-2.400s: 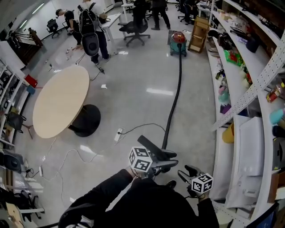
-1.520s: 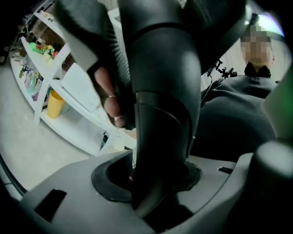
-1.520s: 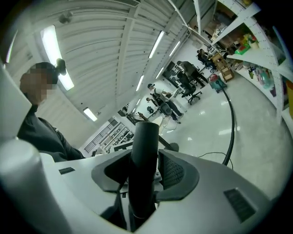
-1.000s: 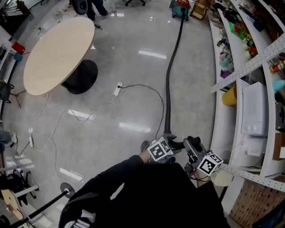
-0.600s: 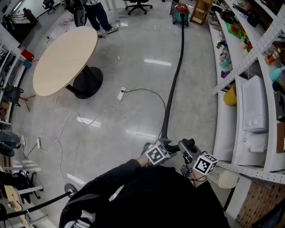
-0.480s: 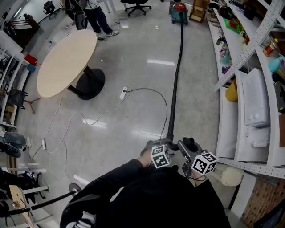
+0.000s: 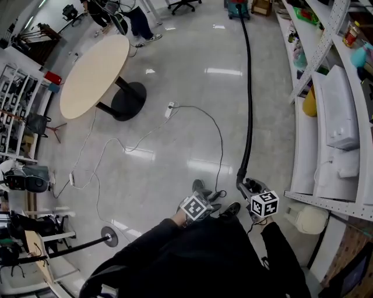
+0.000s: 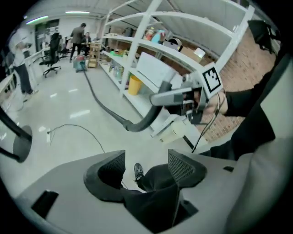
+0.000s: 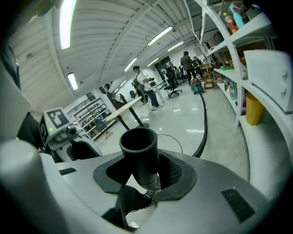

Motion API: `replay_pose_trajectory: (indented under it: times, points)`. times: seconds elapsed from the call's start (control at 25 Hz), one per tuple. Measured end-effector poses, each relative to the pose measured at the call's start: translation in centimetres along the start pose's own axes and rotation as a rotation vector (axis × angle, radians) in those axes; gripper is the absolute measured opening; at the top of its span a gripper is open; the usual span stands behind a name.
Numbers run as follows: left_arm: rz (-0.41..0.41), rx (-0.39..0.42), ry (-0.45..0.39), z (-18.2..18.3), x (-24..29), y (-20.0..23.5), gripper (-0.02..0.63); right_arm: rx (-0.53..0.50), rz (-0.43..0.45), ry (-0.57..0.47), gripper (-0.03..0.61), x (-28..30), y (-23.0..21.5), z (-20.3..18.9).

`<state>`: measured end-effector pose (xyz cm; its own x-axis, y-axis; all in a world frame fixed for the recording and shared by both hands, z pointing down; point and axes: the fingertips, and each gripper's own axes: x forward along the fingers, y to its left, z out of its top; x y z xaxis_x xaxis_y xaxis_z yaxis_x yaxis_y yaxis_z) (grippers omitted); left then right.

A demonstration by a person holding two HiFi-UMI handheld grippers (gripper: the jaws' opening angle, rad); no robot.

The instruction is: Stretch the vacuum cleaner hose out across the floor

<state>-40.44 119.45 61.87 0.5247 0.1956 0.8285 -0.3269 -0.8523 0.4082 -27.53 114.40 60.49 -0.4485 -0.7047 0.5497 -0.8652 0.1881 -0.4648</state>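
Clamping the open black tube end of the hose (image 9: 138, 151) between both pads of the right gripper (image 9: 143, 172), low above the floor (image 7: 175, 58), at the bottom edge of the head view. Seen only in the right gripper view: the round hollow mouth of that tube, facing the camera. Seen only in the left gripper view: the same tube from the side, bent where it joins the flexible hose, with the marker cube (image 8: 211, 80) and a dark sleeve (image 8: 247, 98) behind it.

Holding nothing in the left gripper (image 8: 145, 161): jaws spread wide, with only a shoe (image 8: 138, 172) and a dark trouser leg (image 8: 160, 177) below the gap. Near the right gripper, on its left, apart from the hose.

Running from the clamped end in one nearly straight black line along the floor, close beside the foot of the white shelves (image 7: 303, 151), away to the vacuum cleaner (image 7: 238, 7) at the far top edge of the head view. Shown whole only from the head; in each gripper view only a curved stretch.

Lying left of the hose, a thin cable (image 7: 222, 145) looping to a white power strip (image 7: 170, 109). Further left, a round wooden table (image 7: 93, 75) on a black foot. Beyond the table, people (image 7: 137, 20), small in both gripper views too. Tucked on a lower shelf, a yellow bin (image 9: 253, 109), plain in both gripper views, partly covered from above.
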Motion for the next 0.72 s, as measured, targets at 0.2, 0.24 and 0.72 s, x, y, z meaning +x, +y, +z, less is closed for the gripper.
replay_pose_trajectory:
  times: [0.2, 0.24, 0.72]
  points:
    - [-0.038, -0.190, -0.126, 0.2, -1.9, 1.9, 0.304, 0.038, -0.062, 0.115, 0.151, 2.6, -1.9, -4.9]
    - [-0.056, -0.208, -0.129, -0.1, -2.0, 2.1, 0.304, 0.044, -0.080, 0.133, 0.151, 3.3, -2.3, -5.5]
    - [-0.173, -0.373, -0.054, -9.4, 9.1, 11.2, 0.304, 0.100, -0.109, 0.325, 0.150, 18.8, -6.6, -20.0]
